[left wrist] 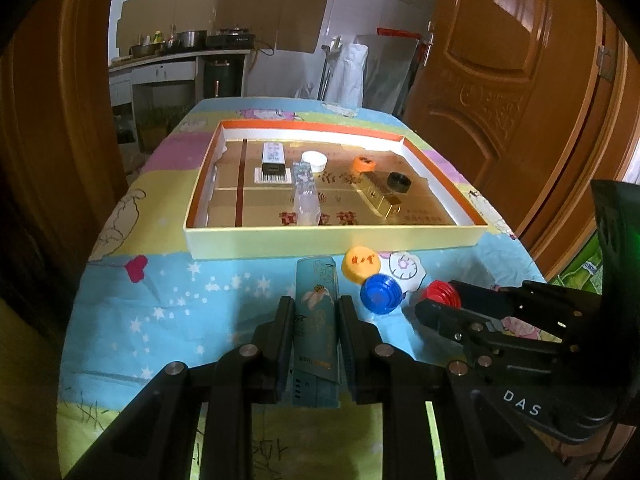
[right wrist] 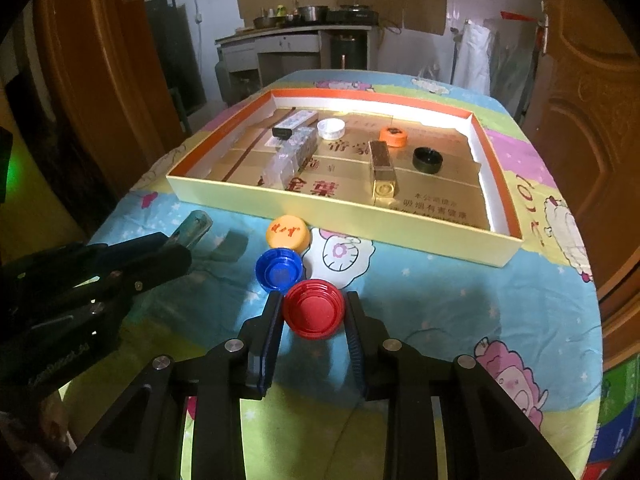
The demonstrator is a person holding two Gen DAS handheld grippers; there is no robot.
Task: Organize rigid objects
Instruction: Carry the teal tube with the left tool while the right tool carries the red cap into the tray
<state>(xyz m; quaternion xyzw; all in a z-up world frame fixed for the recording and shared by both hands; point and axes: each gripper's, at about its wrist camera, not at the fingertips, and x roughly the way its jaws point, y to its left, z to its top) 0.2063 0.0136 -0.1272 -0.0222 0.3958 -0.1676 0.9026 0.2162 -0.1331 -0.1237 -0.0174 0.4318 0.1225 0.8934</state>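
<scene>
Tray (left wrist: 320, 240) with boxes, caps; left claw (left wrist: 314, 308) gripping teal box (left wrist: 318, 320), right claw (right wrist: 314, 300) gripping red cap (right wrist: 314, 312).

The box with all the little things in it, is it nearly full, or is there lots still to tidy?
Partly done. In the box already lie a gold lighter, a clear case, a white-and-black lighter and white, orange and black caps. The left hand-held gripper grips a teal lighter; the right hand-held gripper clamps the red cap. Yellow and blue caps wait on the table.
</scene>
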